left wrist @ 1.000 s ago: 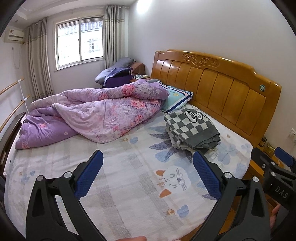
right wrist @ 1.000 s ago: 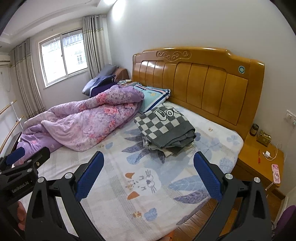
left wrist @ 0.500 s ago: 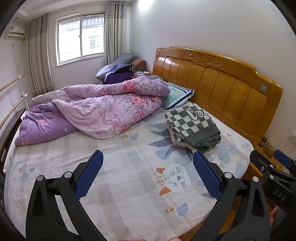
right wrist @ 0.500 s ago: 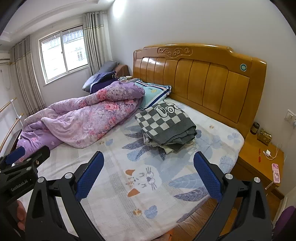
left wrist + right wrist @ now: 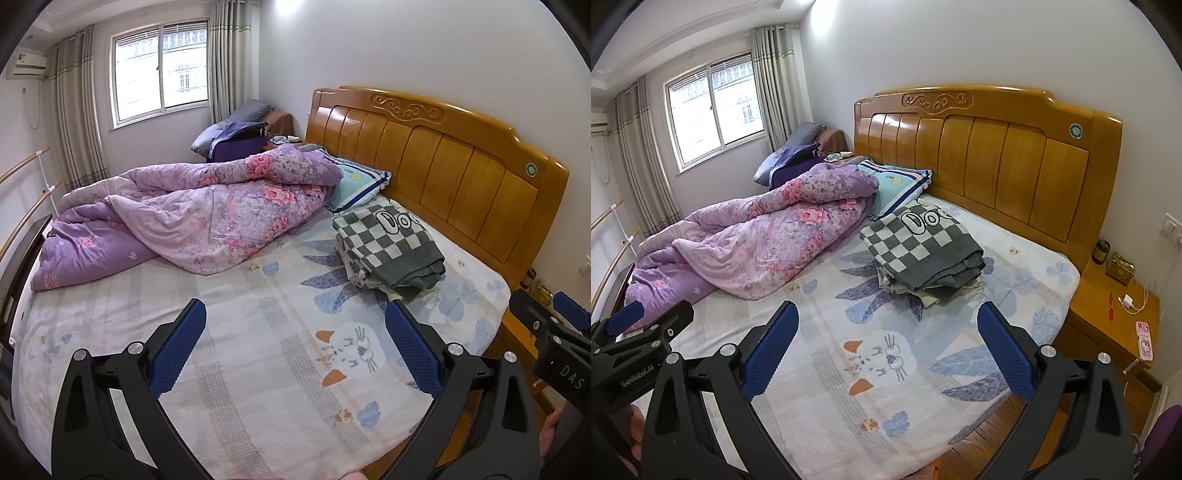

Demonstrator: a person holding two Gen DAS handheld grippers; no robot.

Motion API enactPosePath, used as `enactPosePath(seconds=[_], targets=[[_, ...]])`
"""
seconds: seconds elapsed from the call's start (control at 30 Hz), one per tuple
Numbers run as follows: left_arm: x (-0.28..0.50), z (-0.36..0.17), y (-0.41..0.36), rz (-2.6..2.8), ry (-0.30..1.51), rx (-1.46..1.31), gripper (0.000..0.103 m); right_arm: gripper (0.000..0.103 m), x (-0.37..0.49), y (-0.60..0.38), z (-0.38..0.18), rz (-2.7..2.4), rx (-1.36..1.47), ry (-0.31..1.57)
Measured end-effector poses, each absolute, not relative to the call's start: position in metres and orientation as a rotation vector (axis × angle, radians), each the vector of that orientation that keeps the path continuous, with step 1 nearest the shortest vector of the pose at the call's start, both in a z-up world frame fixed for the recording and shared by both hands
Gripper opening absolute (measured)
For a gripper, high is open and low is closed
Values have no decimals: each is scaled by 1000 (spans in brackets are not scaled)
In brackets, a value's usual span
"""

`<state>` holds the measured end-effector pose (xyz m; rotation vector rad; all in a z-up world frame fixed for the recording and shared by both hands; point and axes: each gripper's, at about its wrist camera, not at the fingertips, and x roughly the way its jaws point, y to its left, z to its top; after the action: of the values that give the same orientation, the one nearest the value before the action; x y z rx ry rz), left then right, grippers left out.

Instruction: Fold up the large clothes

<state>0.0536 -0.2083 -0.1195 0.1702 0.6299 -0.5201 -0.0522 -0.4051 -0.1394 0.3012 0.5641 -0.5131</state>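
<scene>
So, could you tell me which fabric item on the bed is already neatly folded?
The grey checkered garment by the headboard; the purple floral quilt lies crumpled.
</scene>
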Motion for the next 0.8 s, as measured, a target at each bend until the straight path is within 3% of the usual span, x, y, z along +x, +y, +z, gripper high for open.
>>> enactPosePath(seconds=[0.8], targets=[[49, -109, -206, -572, 620, 194, 98, 94, -45, -387, -126, -546, 255, 565]])
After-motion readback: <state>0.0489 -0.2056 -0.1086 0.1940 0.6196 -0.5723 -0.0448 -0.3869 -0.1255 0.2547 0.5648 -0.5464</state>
